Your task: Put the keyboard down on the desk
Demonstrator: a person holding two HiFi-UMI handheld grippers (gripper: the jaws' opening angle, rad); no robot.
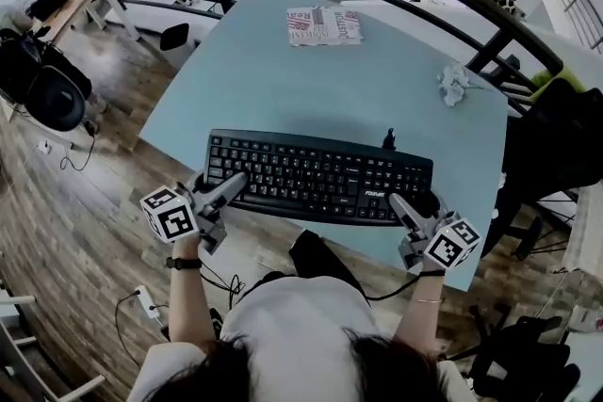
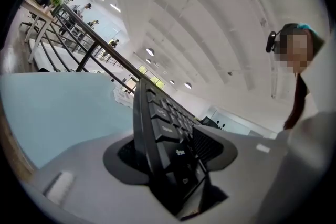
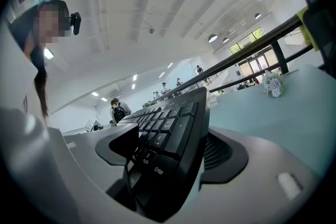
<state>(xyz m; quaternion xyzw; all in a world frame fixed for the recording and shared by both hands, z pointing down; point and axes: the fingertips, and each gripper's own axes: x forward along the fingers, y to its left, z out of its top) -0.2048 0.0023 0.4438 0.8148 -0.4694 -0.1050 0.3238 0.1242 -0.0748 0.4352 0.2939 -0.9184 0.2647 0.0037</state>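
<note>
Keyboard gripped at both ends, over the desk.
I have my left gripper (image 1: 234, 185) clamped on the keyboard's (image 1: 318, 176) left end and my right gripper (image 1: 403, 205) on its right end, above the light-blue desk's (image 1: 273, 80) near edge.

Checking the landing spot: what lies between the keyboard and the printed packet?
Only bare desk between keyboard and packet, in the head view.

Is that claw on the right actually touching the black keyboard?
Touching. The right gripper view shows the right gripper clamping the keyboard at its number-pad end, both jaws pressing it.
</note>
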